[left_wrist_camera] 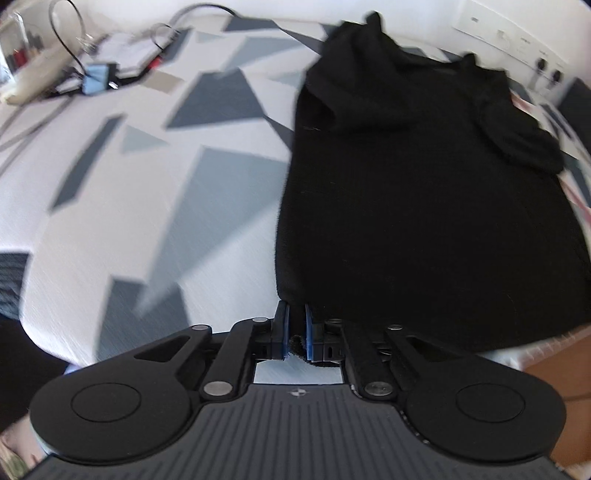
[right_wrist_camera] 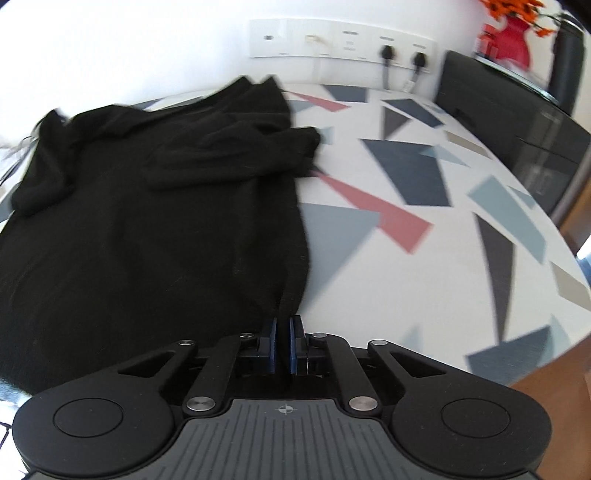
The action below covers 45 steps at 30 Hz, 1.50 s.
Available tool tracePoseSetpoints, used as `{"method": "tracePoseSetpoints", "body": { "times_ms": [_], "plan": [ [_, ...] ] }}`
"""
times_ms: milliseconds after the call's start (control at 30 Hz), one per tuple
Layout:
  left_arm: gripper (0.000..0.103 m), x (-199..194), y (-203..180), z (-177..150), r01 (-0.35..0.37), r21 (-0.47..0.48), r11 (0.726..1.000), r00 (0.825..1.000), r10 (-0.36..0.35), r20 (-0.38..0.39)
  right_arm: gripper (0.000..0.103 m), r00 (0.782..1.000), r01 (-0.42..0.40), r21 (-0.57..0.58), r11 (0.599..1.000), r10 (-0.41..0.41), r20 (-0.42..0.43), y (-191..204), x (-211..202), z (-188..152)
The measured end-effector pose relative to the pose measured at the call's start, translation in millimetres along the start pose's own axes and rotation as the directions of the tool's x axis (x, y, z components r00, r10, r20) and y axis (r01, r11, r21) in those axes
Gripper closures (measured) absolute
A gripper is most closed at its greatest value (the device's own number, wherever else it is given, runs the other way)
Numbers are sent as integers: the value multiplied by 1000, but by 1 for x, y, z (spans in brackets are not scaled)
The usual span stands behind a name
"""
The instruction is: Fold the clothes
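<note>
A black knit sweater (left_wrist_camera: 424, 206) lay spread flat on a table w/ a white cloth printed in grey, blue & red triangles (left_wrist_camera: 155, 177), its hem at the near edge and its neck toward the far edge by the wall. Both sleeves were folded in across the chest; one cuff (right_wrist_camera: 295, 140) stuck out past the garment's right side onto bare cloth. The left gripper (left_wrist_camera: 295, 334) sat at the hem's near-left corner, blue-padded jaws pinched nearly together w/ a wad of black knit caught between them, so it was gripping the sweater there. The right gripper (right_wrist_camera: 282, 343) was at the near-right corner of the hem, jaws drawn close w/ only a thin slit between the pads; the sweater's side edge ran down right to the tips and seemed to go in between them, though the dark fabric made the pinch itself hard to see. Near the table's far-left corner was a clutter of cables & a small blue-and-black device (left_wrist_camera: 98, 79). A white socket strip w/ two black plugs (right_wrist_camera: 343, 38) was on the wall beyond the far edge, and a dark cabinet (right_wrist_camera: 517, 122) stood just off the table's right side, w/ something red & orange (right_wrist_camera: 513, 33) on top, blurred.
</note>
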<state>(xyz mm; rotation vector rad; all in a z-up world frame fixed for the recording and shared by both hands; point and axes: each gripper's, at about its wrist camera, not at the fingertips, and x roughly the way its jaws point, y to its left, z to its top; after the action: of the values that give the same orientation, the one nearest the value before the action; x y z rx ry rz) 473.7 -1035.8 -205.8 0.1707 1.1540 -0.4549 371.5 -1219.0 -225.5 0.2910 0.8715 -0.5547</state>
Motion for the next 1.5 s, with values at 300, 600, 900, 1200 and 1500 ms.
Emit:
{"method": "tracePoseSetpoints", "body": {
  "times_ms": [300, 600, 900, 1200, 1500],
  "plan": [
    [72, -24, -11, -3, 10, -4, 1000, 1000, -10, 12, 82, 999, 14, 68, 998, -17, 47, -24, -16, 1],
    [33, -126, -3, 71, 143, -33, 989, 941, -125, 315, 74, 930, -130, 169, 977, 61, 364, -35, -123, 67],
    [16, -169, -10, 159, 151, -18, 988, 863, -123, 490, 68, 824, -262, 92, 961, 174, 539, -7, -179, 165],
    [13, -55, -46, 168, -21, 17, 1000, 956, 15, 293, 63, 887, -259, 23, 965, 229, 402, 54, -67, 205],
    [13, 63, -85, 196, -225, 192, 955, 973, 209, 102, 48, 979, -160, 0, 987, 159, 128, 90, 113, 216]
  ]
}}
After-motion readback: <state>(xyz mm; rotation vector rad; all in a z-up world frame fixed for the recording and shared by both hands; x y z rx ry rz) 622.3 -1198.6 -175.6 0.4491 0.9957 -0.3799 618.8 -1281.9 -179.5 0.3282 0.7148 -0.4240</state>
